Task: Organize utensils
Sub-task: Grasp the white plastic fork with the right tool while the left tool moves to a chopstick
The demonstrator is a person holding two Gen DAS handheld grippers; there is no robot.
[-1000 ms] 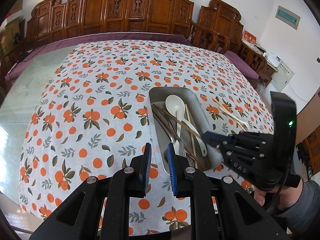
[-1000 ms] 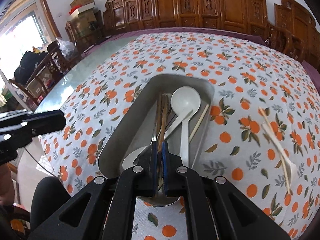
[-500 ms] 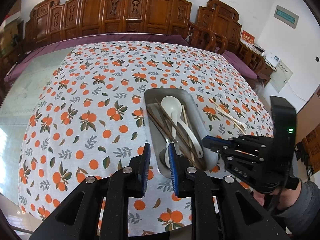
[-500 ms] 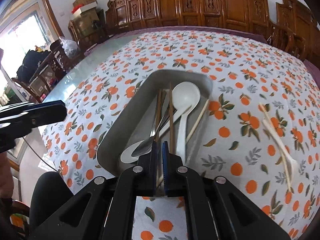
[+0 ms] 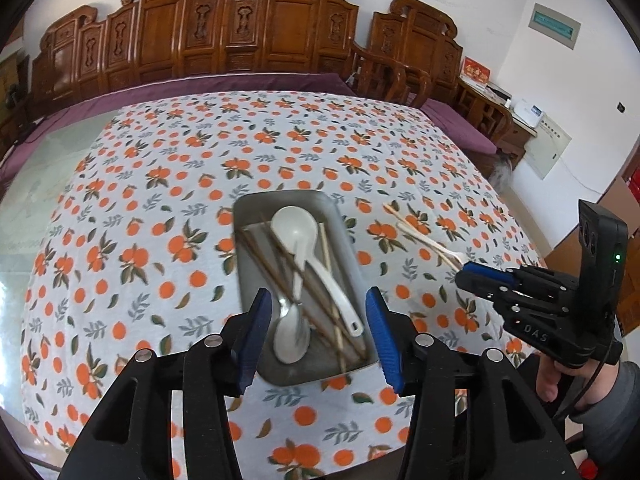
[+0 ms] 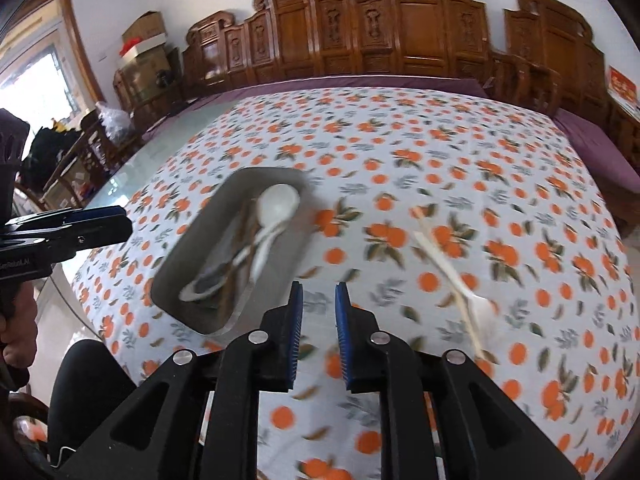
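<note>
Left gripper (image 5: 316, 330) jaws just opened wide over tray (image 5: 244, 216), empty; right gripper (image 6: 319, 322) just parted slightly, empty, beside tray, likely heading for loose utensils (image 6: 448, 268) on cloth (image 6: 440, 152)

A rectangular metal tray (image 5: 340, 216) sits on a table covered with an orange-print white tablecloth (image 5: 160, 184). In the tray lie two white ceramic spoons (image 5: 296, 228), a metal spoon (image 5: 291, 336) and several brown wooden chopsticks (image 5: 276, 272), crossing one another. To the right of the tray, apart from it, a pale plastic fork (image 6: 478, 306) and a pale chopstick (image 6: 430, 240) lie on the cloth. A row of carved wooden chairs (image 5: 240, 28) stands behind the table against the wall.
</note>
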